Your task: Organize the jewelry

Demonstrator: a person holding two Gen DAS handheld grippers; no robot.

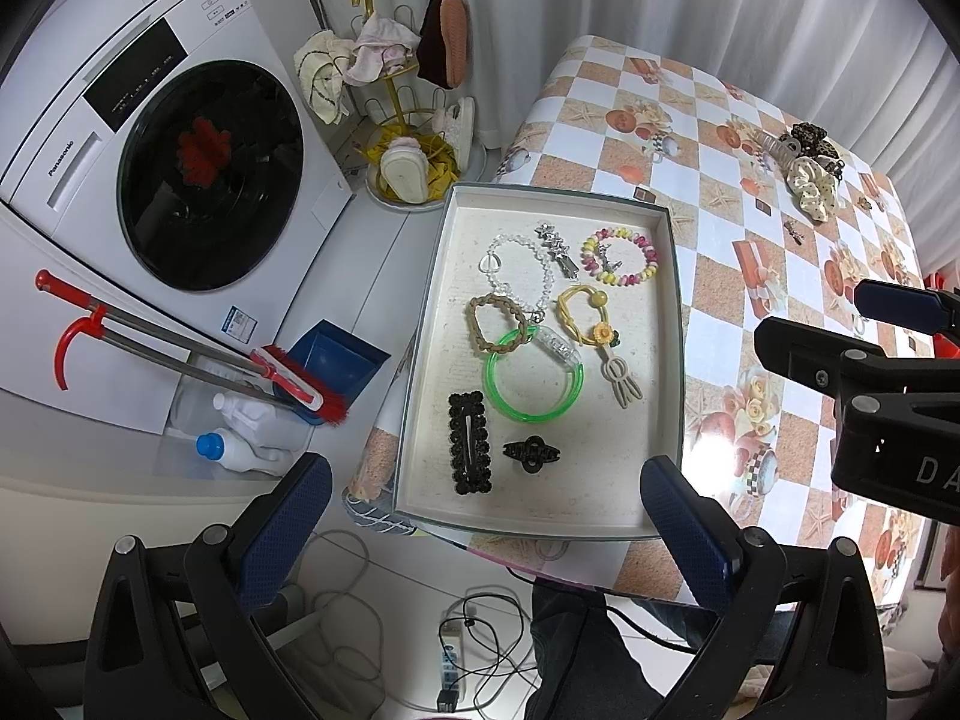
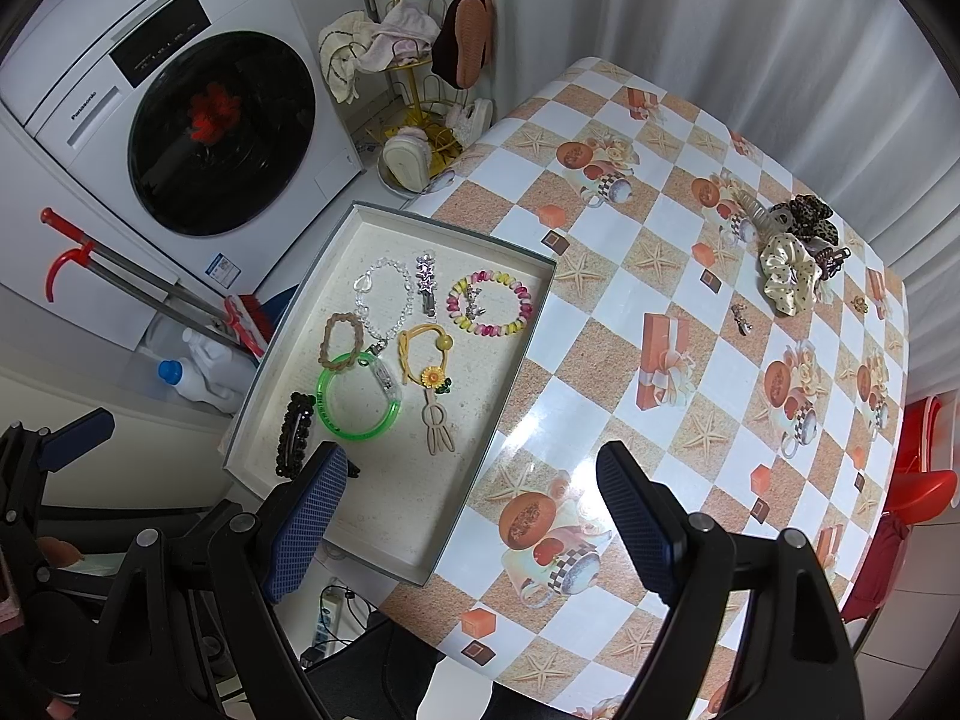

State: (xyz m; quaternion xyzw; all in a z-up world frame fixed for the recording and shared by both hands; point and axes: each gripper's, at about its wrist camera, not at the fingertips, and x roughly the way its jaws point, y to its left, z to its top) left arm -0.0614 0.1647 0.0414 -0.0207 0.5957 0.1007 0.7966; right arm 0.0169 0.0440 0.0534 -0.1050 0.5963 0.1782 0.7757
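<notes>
Both the left gripper [image 1: 486, 516] and right gripper [image 2: 474, 516] hang wide open and empty, the right nearer the scrunchies [image 2: 792, 267] lying far ahead of it across the table [image 2: 690, 420].

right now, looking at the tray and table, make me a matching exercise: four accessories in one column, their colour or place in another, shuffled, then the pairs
Things:
1. bangle
2. star clip
3. scrunchie
4. rectangular clip

Descriptions:
A. black, at the near end of the tray
B. silver, at the far end of the tray
C. translucent green
D. cream, out on the tablecloth, outside the tray

Pairs: 1-C, 2-B, 3-D, 4-A
</notes>
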